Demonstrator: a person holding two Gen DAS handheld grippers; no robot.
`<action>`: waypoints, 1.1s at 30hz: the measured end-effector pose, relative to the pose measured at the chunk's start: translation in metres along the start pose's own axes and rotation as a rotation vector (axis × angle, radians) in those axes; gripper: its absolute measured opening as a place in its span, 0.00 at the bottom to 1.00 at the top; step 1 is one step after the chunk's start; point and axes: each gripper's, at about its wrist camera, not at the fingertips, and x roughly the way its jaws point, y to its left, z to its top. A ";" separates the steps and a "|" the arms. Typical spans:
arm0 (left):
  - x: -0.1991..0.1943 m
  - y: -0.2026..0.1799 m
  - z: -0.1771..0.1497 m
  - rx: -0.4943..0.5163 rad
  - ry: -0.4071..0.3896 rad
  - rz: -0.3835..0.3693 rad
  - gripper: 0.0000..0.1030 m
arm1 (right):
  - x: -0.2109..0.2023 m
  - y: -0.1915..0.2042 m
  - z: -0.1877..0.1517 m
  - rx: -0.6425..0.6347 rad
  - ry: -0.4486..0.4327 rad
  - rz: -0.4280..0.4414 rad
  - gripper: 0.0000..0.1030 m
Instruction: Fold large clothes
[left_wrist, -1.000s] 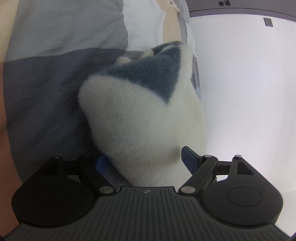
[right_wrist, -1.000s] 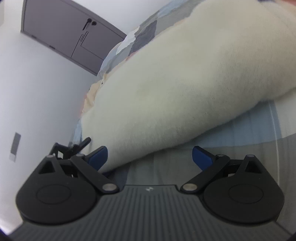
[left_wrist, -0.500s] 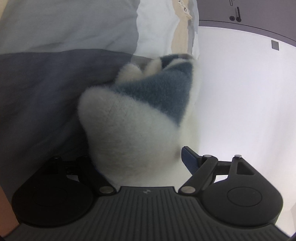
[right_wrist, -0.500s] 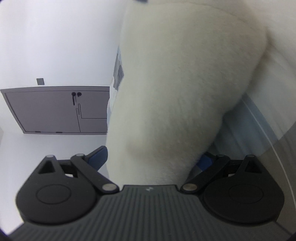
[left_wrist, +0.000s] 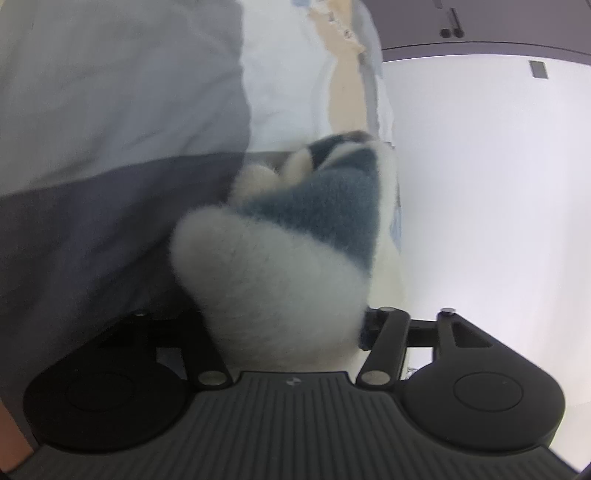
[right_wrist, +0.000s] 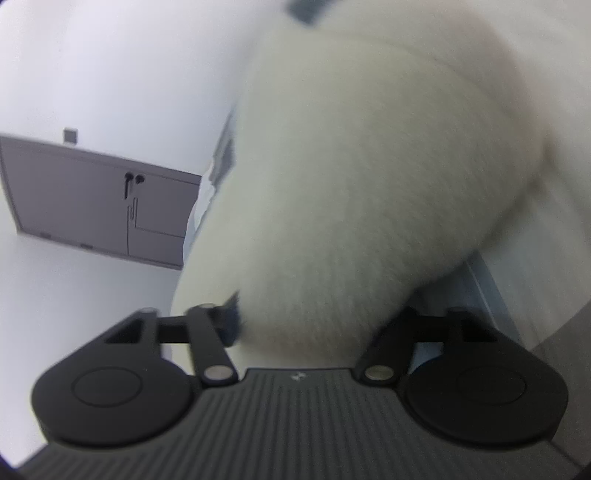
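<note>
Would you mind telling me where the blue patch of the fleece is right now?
In the left wrist view the blue patch sits mid-frame on the white fleece, above the left gripper, against the grey bedding.

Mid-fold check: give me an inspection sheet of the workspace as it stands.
Surface: bed cover in grey, pale blue and cream patches.
Job's things: fluffy white garment with a dark blue patch, bunched.
Clutter: nothing seen.
Grippers: left tongs and right tongs closing, garment between the fingers of each.
Cables: nothing seen.
Surroundings: white wall, grey door.
</note>
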 end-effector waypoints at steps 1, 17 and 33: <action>-0.004 -0.001 -0.003 0.015 -0.014 -0.012 0.56 | -0.003 0.005 0.000 -0.036 -0.005 0.002 0.49; -0.062 -0.029 -0.041 0.140 -0.031 -0.079 0.53 | -0.061 0.038 -0.009 -0.219 -0.039 0.018 0.43; -0.054 -0.155 -0.106 0.248 0.026 -0.217 0.54 | -0.155 0.071 0.085 -0.263 -0.119 0.122 0.43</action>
